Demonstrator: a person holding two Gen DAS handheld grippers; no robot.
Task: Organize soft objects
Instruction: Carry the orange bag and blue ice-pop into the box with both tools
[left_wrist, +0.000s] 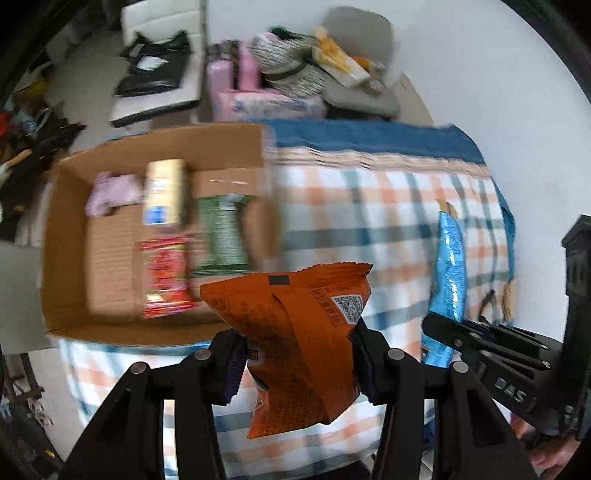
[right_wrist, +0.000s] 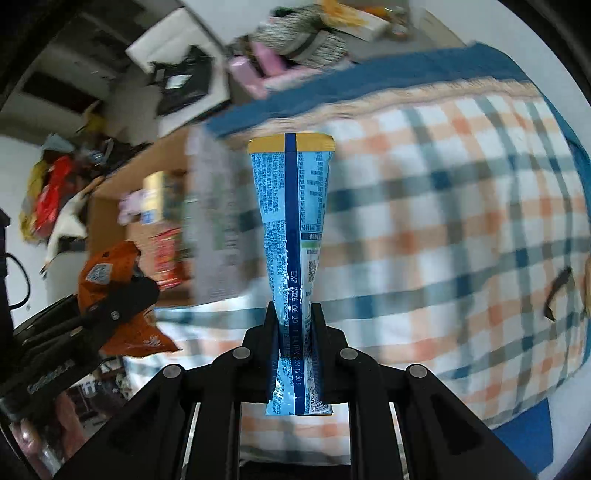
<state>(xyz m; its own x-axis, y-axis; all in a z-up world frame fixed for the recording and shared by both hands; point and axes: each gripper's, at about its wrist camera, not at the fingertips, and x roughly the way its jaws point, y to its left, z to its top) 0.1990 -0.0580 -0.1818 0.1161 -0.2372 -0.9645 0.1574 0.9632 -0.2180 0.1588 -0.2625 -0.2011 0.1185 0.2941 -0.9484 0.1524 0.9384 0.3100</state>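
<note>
My left gripper is shut on an orange snack bag and holds it above the checked cloth, just right of the front edge of an open cardboard box. The box holds a red packet, a green packet, a gold packet and a pink soft item. My right gripper is shut on a blue snack bag, held upright above the cloth. The blue bag and right gripper show at the right of the left wrist view. The orange bag shows at the left of the right wrist view.
The table wears a blue, orange and white checked cloth. Behind it stand a white chair with a black bag, pink boxes and a grey chair piled with things. Clutter lies on the floor at the left.
</note>
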